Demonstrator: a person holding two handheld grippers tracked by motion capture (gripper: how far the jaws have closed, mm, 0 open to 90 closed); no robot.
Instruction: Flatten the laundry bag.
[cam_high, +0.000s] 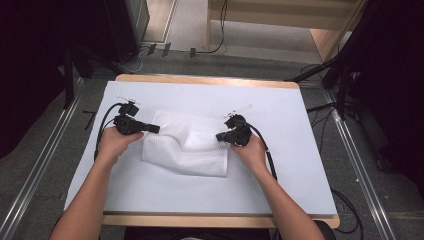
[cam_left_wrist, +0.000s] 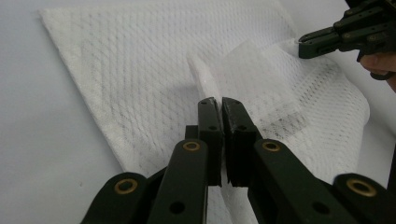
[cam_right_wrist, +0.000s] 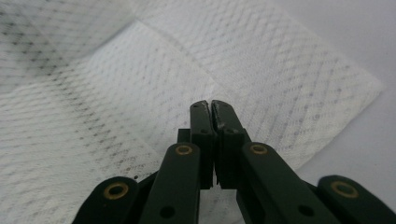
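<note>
A white mesh-textured cloth (cam_high: 190, 150) lies rumpled in the middle of the white table top (cam_high: 285, 170). My left gripper (cam_high: 157, 128) is at the cloth's left upper edge, held level and pointing right. In the left gripper view its jaws (cam_left_wrist: 219, 100) are pressed together with a raised fold of the cloth (cam_left_wrist: 140, 70) pinched between them. My right gripper (cam_high: 218, 136) meets the cloth's right edge, pointing left. Its jaws (cam_right_wrist: 210, 103) are also shut, with a thin sliver of the cloth (cam_right_wrist: 116, 93) caught at the tips. Between the two grippers the cloth humps up in a ridge.
The table has a wooden rim (cam_high: 210, 80) at its far edge. Cables (cam_high: 102, 130) trail from both grippers over the table. Dark stands and cables (cam_high: 345, 85) sit on the floor beyond the right side, and metal rails (cam_high: 360, 165) run along both sides.
</note>
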